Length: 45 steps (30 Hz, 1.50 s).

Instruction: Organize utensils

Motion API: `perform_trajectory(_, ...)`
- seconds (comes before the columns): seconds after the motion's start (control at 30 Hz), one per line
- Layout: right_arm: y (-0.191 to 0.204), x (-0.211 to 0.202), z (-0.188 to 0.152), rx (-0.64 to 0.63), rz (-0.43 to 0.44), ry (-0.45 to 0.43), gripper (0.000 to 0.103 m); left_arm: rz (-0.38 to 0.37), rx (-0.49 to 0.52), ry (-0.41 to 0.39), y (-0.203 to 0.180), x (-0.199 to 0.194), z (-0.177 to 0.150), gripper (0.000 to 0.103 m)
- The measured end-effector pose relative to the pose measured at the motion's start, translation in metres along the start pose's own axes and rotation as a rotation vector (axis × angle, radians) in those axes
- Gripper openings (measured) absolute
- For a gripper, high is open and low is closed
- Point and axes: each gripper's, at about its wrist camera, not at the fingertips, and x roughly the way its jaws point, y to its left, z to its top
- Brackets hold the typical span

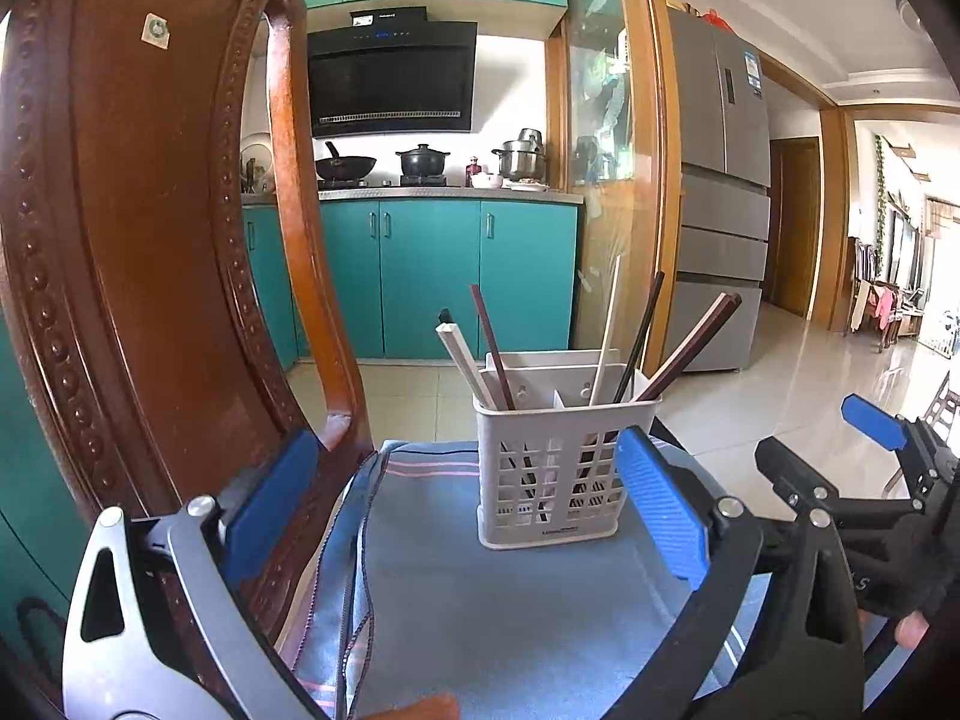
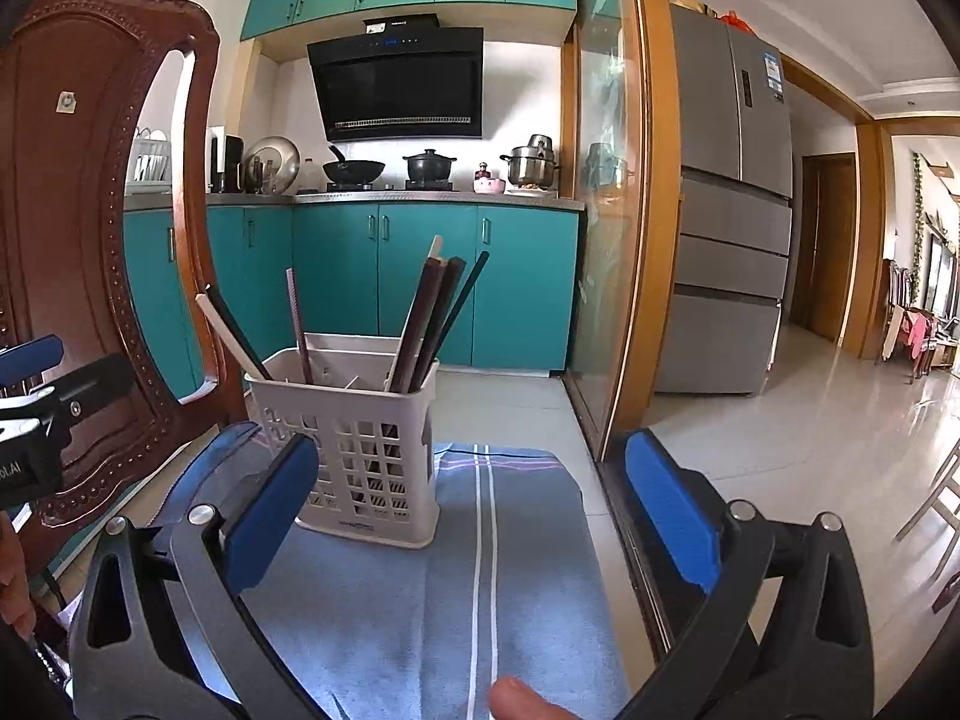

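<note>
Left wrist view: the utensil basket with chopsticks stands on a blue cloth beside a wooden chair back; left gripper jaws spread, empty. Right wrist view: right gripper jaws spread, empty; teal cabinets, grey fridge, tiled floor behind.
</note>
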Motion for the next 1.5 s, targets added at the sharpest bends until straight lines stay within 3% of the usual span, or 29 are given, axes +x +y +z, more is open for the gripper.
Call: perform_trajectory(1.5, 0.0036, 0.0065, -0.0054, 0.013, 0.016, 0.025, 0.1, -0.013, 0.028, 0.019, -0.0007, 0.0026, -0.0031, 0.099)
